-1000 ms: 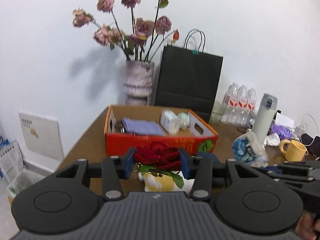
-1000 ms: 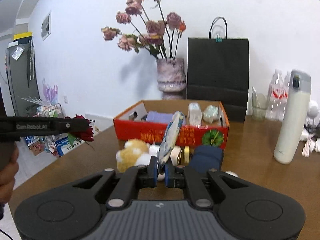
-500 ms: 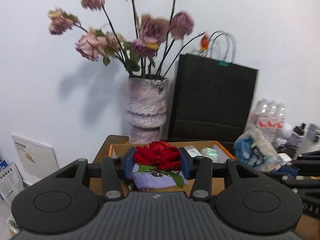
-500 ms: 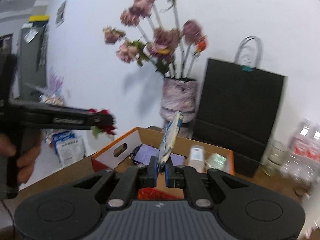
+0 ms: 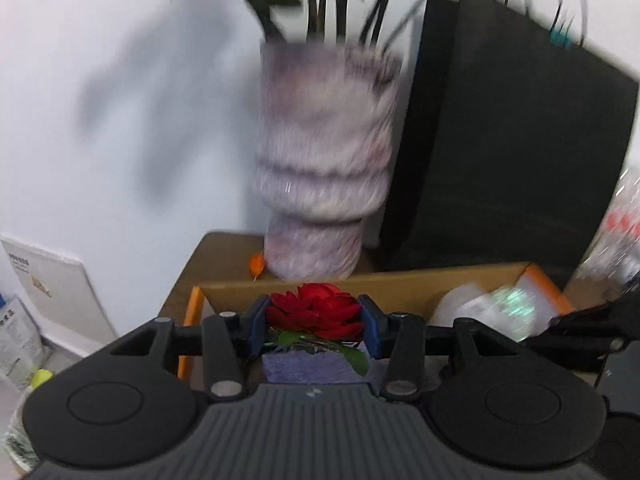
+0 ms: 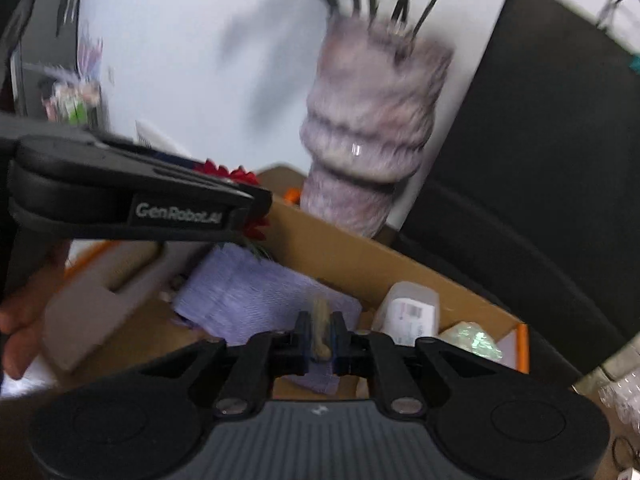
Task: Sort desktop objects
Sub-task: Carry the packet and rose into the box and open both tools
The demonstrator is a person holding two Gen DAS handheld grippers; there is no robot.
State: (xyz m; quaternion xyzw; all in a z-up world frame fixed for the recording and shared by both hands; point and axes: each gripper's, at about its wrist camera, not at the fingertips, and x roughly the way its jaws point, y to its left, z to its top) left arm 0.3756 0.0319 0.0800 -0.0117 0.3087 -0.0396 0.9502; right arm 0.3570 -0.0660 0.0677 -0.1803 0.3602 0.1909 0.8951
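My left gripper (image 5: 314, 320) is shut on a red rose (image 5: 316, 312) and holds it over the near left part of the orange cardboard box (image 5: 400, 284). In the right wrist view that gripper reaches in from the left with the rose (image 6: 240, 176) at its tip. My right gripper (image 6: 320, 338) is shut on a thin packet (image 6: 320, 330), seen edge-on, above the middle of the box (image 6: 344, 240). A purple cloth (image 6: 256, 300) lies in the box below both grippers.
A tall mottled vase (image 5: 324, 168) of dried flowers stands just behind the box, with a black paper bag (image 5: 512, 160) to its right. A white container (image 6: 412, 312) and a shiny bundle (image 6: 472, 340) sit in the box's right end. A hand (image 6: 24, 320) grips the left tool.
Both grippers have swept forward from the table's near side to above the box, close to the vase. The rose and the packet stay gripped. The packet now shows edge-on.
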